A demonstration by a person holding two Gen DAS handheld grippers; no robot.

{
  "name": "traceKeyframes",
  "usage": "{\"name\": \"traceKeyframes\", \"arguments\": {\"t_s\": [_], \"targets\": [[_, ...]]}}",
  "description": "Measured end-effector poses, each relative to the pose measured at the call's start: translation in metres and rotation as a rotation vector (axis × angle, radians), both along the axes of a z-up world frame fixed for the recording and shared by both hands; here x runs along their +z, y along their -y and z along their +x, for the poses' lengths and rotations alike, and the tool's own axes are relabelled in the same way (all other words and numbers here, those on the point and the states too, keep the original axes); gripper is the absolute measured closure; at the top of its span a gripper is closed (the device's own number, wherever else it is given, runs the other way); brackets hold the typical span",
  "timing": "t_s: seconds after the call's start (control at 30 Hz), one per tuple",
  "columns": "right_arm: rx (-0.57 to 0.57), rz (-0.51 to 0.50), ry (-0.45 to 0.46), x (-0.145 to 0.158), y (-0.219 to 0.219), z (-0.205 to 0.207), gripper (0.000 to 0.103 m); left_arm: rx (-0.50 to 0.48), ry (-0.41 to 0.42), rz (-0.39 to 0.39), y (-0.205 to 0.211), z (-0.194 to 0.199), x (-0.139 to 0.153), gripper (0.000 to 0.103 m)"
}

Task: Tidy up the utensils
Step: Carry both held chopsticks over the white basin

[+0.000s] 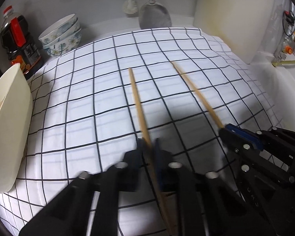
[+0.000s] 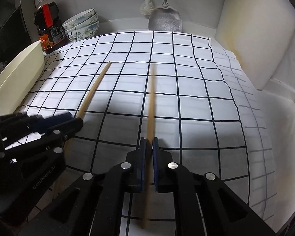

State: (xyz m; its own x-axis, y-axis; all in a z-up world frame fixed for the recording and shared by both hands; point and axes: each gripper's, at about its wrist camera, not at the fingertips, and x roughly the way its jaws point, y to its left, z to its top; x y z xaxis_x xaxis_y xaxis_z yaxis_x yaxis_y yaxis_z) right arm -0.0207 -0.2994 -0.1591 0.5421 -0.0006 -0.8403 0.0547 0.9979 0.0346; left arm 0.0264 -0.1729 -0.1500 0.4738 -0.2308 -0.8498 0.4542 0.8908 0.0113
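Observation:
My left gripper (image 1: 149,143) is shut on a wooden chopstick (image 1: 137,100) that points forward above the checked cloth (image 1: 78,102). My right gripper (image 2: 149,143) is shut on a second wooden chopstick (image 2: 151,98), also pointing forward above the cloth (image 2: 186,82). In the left wrist view the right gripper (image 1: 226,129) shows at the right with its chopstick (image 1: 194,90). In the right wrist view the left gripper (image 2: 74,120) shows at the left with its chopstick (image 2: 96,86). The two chopsticks are apart, side by side.
A cream tray (image 1: 7,125) stands at the cloth's left edge, also in the right wrist view (image 2: 17,74). A dark sauce bottle (image 2: 47,27) and stacked floral bowls (image 2: 82,25) stand at the back left. A metal spatula (image 2: 165,19) and a brush (image 2: 146,5) hang on the back wall.

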Motion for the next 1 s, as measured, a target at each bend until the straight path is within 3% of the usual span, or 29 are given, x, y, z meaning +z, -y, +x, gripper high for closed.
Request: {"name": "traceKeyframes", "arguments": {"t_s": [0.27, 0.5, 0.8, 1.0], "targets": [[-0.038, 0.100, 0.001, 0.014, 0.003, -0.005, 0.097, 0.014, -0.042, -0.032, -0.017, 0.000, 0.014, 0.096], [-0.001, 0.138, 0.036, 0.047, -0.019, -0.001, 0.097, 0.061, -0.007, -0.087, -0.060, 0.001, 0.059, 0.096], [0.164, 0.171, 0.096, 0.096, -0.099, 0.028, 0.097, 0.224, 0.061, -0.099, -0.155, 0.015, 0.113, 0.096], [0.280, 0.191, 0.134, 0.120, -0.164, 0.063, 0.097, 0.354, 0.116, -0.091, -0.222, 0.031, 0.128, 0.096]]}}
